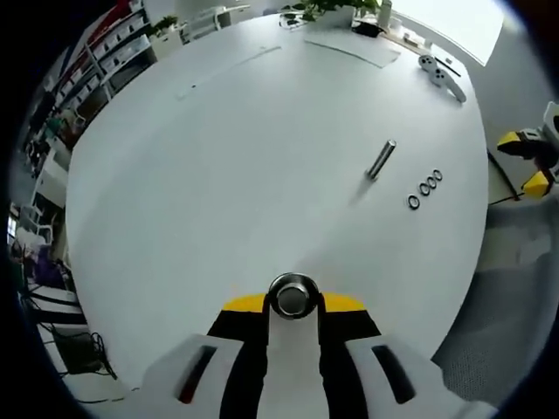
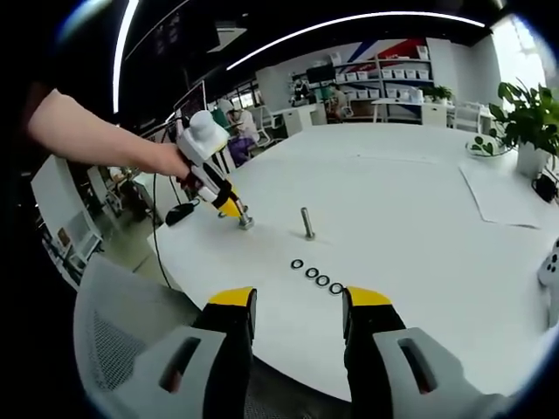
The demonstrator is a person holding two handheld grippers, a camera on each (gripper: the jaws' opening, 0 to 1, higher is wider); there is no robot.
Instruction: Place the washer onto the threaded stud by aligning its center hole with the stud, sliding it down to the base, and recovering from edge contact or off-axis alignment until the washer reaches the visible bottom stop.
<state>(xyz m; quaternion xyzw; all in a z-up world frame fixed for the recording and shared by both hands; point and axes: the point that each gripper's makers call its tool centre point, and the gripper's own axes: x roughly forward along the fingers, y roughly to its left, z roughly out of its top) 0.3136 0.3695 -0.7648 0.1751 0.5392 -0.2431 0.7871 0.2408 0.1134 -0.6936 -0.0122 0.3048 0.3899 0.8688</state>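
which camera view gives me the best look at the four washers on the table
The right gripper view: the four washers lie in a row just ahead of the open right gripper, near the stud. In the left gripper view the washers show farther off and smaller, beside the stud.

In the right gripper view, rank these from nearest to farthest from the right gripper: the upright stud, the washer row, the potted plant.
1. Washer row, just ahead of the jaws.
2. Stud, upright beyond the row.
3. Potted plant, far right table edge.
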